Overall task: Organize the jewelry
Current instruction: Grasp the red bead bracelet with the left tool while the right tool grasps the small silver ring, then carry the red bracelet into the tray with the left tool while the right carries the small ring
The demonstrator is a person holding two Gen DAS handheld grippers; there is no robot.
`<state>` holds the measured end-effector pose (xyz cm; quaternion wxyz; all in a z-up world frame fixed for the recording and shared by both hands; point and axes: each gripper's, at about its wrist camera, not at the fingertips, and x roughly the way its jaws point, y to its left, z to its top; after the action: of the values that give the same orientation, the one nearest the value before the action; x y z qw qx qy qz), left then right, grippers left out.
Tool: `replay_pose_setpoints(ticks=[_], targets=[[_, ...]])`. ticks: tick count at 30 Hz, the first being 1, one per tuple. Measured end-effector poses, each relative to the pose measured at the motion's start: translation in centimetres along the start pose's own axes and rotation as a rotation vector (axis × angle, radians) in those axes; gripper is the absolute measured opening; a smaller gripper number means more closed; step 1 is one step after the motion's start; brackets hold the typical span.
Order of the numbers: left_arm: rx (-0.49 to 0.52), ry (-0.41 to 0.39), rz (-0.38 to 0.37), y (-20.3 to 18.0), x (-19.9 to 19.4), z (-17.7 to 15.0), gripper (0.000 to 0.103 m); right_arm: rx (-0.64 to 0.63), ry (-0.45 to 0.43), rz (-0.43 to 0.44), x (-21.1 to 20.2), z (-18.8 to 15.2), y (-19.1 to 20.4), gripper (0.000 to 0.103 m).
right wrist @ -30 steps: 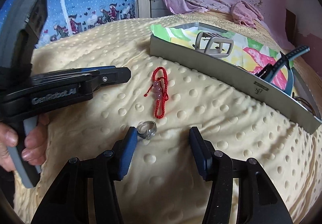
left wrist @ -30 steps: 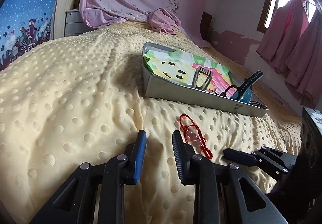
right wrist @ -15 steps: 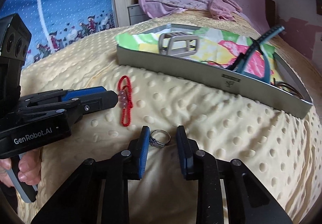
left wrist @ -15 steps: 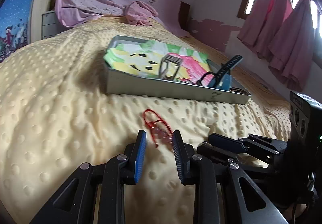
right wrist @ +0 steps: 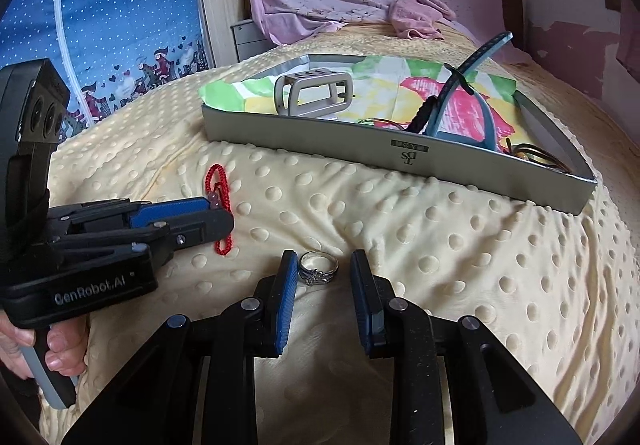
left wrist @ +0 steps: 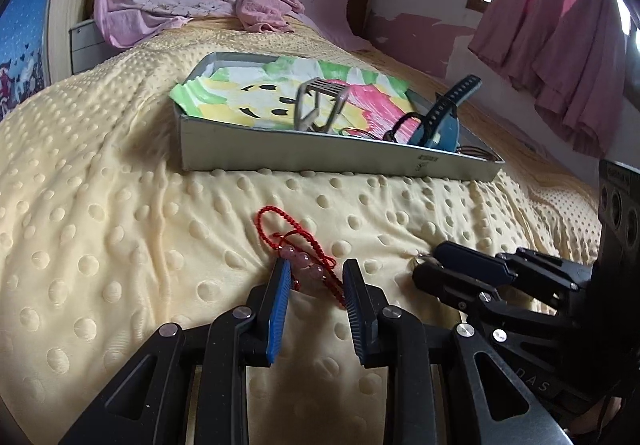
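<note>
A red cord bracelet (left wrist: 298,245) with pink beads lies on the yellow dotted blanket. My left gripper (left wrist: 314,273) is open with its fingers on either side of the bracelet's near end; it also shows in the right wrist view (right wrist: 216,215). A silver ring (right wrist: 318,272) lies on the blanket between the tips of my right gripper (right wrist: 324,271), which is open around it. The right gripper also shows in the left wrist view (left wrist: 430,269). The grey tray (left wrist: 304,155) stands beyond both, lined with colourful paper.
The tray (right wrist: 400,155) holds a grey clip (right wrist: 314,95), a blue and black watch strap (right wrist: 464,85) and thin bangles (right wrist: 536,157). A pink cloth (left wrist: 268,11) lies at the bed's far end. Pink curtains (left wrist: 568,57) hang at right.
Both grippers moved forward and down. The left fingers now straddle the bracelet's near end. The right fingers came closer around the ring.
</note>
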<state>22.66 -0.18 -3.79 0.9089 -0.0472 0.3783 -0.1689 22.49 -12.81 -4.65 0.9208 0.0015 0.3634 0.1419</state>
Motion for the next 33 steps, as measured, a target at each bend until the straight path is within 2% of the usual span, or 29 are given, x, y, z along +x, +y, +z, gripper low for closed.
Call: replay_pose_setpoints(ticks=[11, 16, 21, 28, 30, 33], targets=[[0.015, 0.019, -0.004, -0.3, 0.5, -0.2, 0.026, 0.047, -0.008, -0.005, -0.3, -0.4, -1.0, 0.023], [0.026, 0.027, -0.007, -0.4, 0.7, -0.3, 0.008, 0.047, -0.007, -0.005, -0.2, -0.4, -0.9, 0.023], [0.047, 0.026, -0.005, -0.9, 0.7, -0.6, 0.007, 0.049, -0.008, -0.002, -0.2, -0.4, -0.9, 0.023], [0.023, 0.007, -0.045, -0.8, -0.3, -1.4, 0.007, 0.063, -0.013, 0.028, -0.6, -0.9, -1.1, 0.023], [0.021, -0.003, -0.058, -0.9, -0.6, -1.5, 0.007, 0.069, -0.018, 0.045, -0.8, -1.1, -1.3, 0.019], [0.016, -0.018, -0.065, -0.9, -1.0, -1.7, 0.007, 0.079, -0.033, 0.07, -1.1, -1.3, -1.5, 0.018]])
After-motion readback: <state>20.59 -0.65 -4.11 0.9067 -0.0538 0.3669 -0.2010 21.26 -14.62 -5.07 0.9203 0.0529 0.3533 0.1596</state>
